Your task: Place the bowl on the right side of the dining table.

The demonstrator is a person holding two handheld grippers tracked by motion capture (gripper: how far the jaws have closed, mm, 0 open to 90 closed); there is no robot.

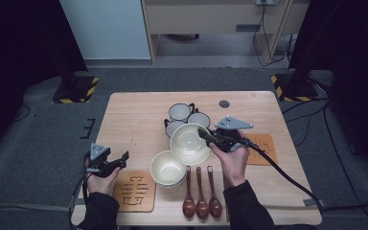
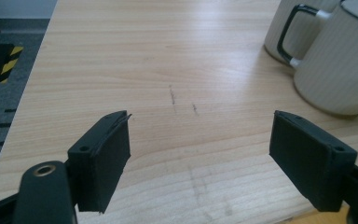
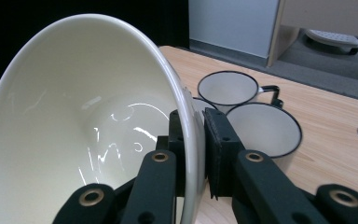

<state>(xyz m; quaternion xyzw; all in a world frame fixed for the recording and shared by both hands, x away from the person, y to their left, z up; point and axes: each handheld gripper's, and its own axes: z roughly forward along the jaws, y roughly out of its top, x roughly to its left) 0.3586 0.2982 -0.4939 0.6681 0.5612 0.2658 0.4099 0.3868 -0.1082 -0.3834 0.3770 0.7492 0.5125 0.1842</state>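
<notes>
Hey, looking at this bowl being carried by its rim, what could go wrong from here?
1. The right gripper pinches only the thin rim of the tilted cream bowl, so it might pivot or slip out.
2. The bowl hangs partly over the stacked bowls and close to the enamel mugs; a drop or a low swing could chip them.
3. The three wooden spoons lie just beside the stack, so a careless set-down might scatter them.
</notes>
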